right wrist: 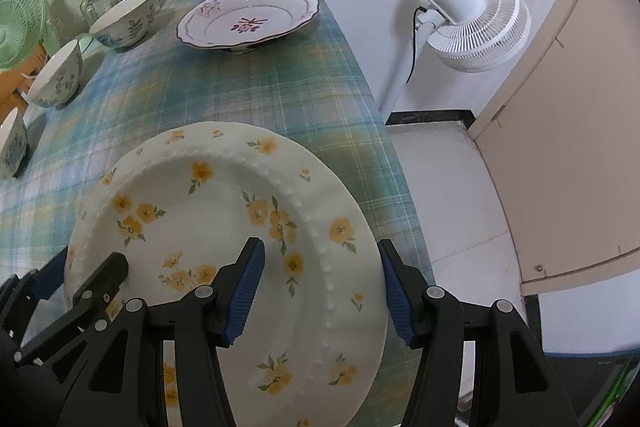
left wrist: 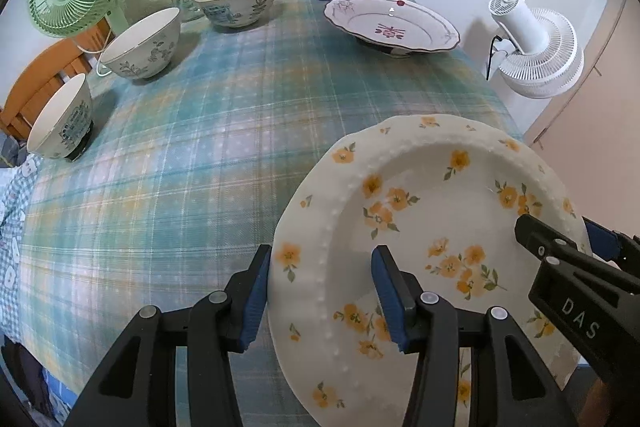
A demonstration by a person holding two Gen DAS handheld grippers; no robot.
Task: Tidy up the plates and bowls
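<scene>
Plate with yellow flowers is sitting at the near right of the plaid tablecloth, and we are straddling its opposite rims. Our left gripper and right gripper are both standing about half open, one blue pad inside the dish and one outside; whether the pads are pressing we cannot tell. Three bowls are lining the far left, and the red-patterned plate is resting far right.
</scene>
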